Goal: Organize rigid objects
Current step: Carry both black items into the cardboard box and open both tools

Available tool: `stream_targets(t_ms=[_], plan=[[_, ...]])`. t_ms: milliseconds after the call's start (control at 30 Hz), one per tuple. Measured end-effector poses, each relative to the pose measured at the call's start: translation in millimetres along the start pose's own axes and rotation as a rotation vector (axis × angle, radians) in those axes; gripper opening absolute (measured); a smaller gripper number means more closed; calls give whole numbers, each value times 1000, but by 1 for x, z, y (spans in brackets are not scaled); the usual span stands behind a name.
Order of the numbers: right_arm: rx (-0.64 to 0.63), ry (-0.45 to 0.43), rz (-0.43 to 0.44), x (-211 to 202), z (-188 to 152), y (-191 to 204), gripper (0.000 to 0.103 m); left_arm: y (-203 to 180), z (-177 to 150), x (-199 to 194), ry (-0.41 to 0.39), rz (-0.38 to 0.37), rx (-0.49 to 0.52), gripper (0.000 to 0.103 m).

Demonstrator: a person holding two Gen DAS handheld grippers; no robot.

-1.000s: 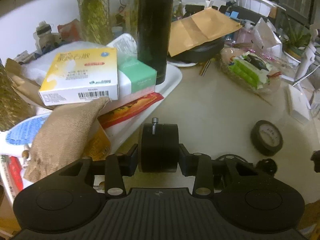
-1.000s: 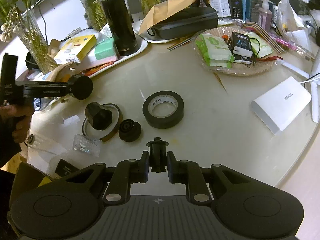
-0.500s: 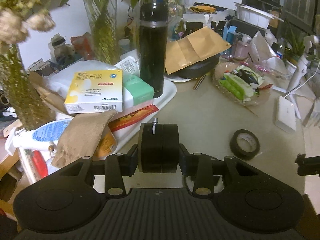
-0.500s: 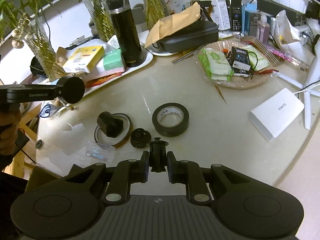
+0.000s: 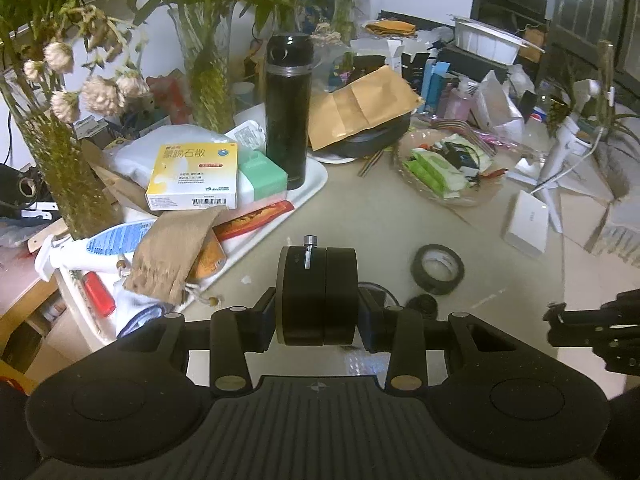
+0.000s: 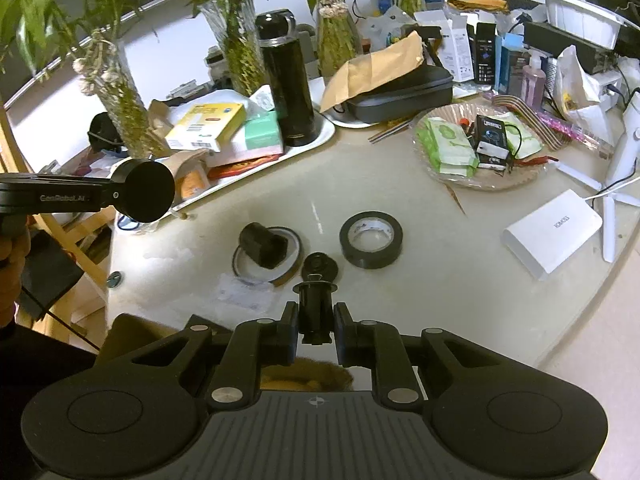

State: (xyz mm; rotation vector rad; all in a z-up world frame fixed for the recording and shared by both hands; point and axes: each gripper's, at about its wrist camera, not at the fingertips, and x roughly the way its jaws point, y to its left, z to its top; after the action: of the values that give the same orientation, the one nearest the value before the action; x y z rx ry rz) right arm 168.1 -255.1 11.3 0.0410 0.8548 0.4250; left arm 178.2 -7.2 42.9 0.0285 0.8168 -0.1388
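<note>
My left gripper (image 5: 318, 316) is shut on a thick black disc (image 5: 316, 280) with a small metal screw on its top edge, held above the table. The right wrist view shows the same disc (image 6: 146, 190) from the side, at the left. My right gripper (image 6: 316, 320) is shut on a small black flanged stem (image 6: 315, 300). Below it on the table lie a black knob (image 6: 320, 266), a black tape roll (image 6: 371, 239), and a black blocky part (image 6: 264, 245) resting on a thin brown ring. The right gripper's tip (image 5: 580, 320) shows at the right edge of the left wrist view.
A white tray (image 5: 316, 184) at the back left carries a tall black flask (image 5: 289, 108), a yellow box (image 5: 192, 178) and a green box. A glass dish (image 6: 524, 178) of green packets and a white box (image 6: 554, 230) sit on the right. Plant vases line the back.
Both grippers have risen and drawn back from the table, each keeping its grip. The table objects look smaller and more of the clutter is in view.
</note>
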Motion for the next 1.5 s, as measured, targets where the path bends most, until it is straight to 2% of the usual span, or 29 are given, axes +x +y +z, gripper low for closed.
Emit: stream_targets(t_ms=[433, 700, 1100, 1233, 1367, 1433, 1500], plan=[[-36, -7, 20, -32, -20, 28, 21, -20, -30, -39, 68, -43, -23, 39], [-33, 7, 39, -41, -38, 37, 21, -27, -53, -48, 127, -71, -48, 39], [-36, 24, 53, -47, -55, 46, 21, -44, -80, -52, 192, -154, -48, 39], [-34, 32, 54, -47, -59, 46, 21, -49, -86, -51, 224, -212, -46, 40], [-29, 42, 54, -45, -62, 44, 21, -53, -88, -58, 195, -253, -20, 42], [-26, 47, 54, -45, -63, 44, 21, -54, -89, -62, 181, -240, -15, 51], [-23, 50, 56, -44, -65, 44, 21, -54, -90, -66, 165, -229, -9, 53]])
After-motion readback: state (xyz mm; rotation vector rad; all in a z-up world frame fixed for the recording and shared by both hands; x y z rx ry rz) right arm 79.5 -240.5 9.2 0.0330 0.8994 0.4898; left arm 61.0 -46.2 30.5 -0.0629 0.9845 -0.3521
